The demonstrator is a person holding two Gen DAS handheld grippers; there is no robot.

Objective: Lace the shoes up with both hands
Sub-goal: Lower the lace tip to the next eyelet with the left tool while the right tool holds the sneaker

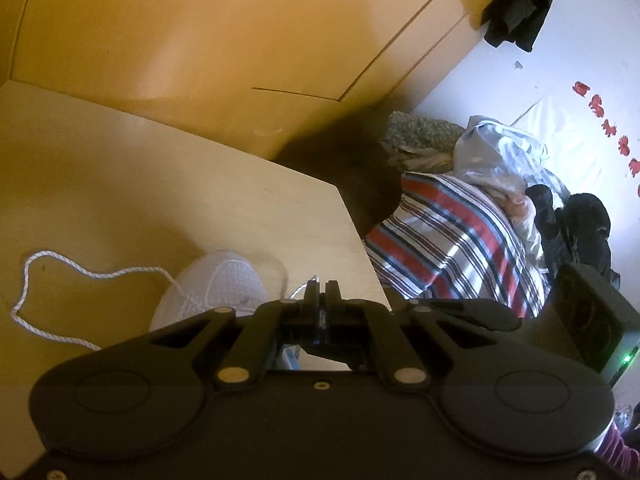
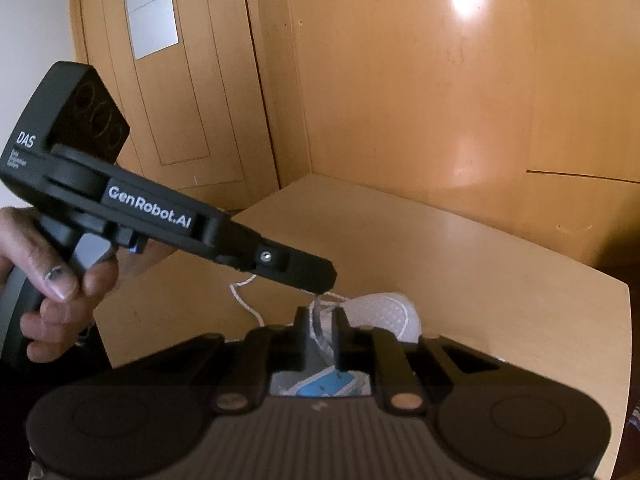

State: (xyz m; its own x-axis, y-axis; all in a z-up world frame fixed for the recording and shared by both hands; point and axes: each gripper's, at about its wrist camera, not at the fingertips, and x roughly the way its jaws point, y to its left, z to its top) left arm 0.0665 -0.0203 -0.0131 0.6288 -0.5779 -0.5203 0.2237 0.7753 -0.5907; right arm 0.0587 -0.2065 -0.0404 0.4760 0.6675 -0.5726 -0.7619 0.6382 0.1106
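Handover of white braided shoelace [image 1: 80, 270] above white mesh sneaker [image 1: 224, 280] on pale wooden table [image 1: 120, 184]. Left gripper [image 1: 321, 286] pinched on lace tip; right gripper [image 2: 320, 314] slightly parted, lace between, ungripped. Next: thread tip into eyelet, judged.

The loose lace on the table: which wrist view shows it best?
The left wrist view: the white lace loops openly across the table beside the shoe. The right wrist view shows only a short stretch, mostly hidden behind the left gripper.
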